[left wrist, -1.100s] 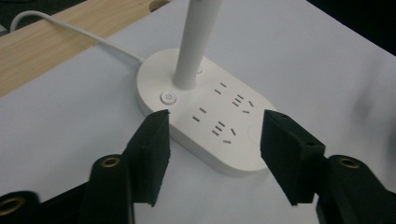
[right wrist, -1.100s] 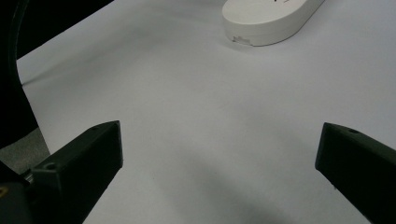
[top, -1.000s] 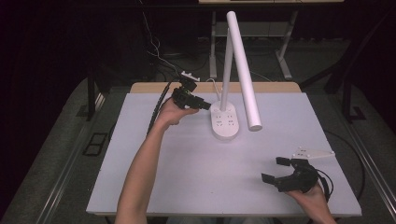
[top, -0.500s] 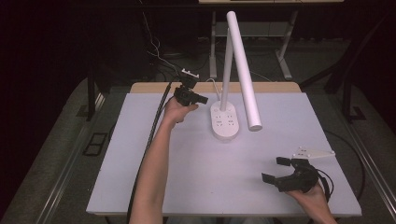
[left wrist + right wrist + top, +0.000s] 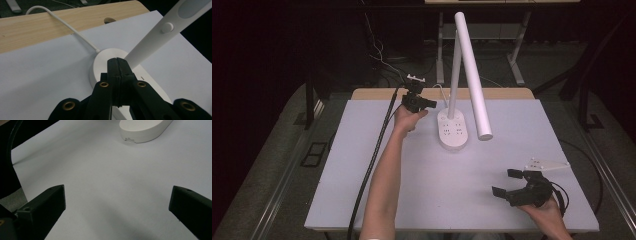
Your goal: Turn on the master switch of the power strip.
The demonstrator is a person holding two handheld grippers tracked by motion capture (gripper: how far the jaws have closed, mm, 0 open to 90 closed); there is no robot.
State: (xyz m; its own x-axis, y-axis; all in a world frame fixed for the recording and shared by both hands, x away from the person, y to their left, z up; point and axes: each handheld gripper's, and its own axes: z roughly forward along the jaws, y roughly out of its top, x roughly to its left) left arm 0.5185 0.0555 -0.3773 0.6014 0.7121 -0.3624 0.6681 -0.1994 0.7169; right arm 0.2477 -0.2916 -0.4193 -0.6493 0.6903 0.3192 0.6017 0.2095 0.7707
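I am holding the left tongs [image 5: 117, 65] pressed together, empty, just over the lamp base [image 5: 105, 58] at far centre; right tongs [image 5: 517, 186] spread, idling well apart.
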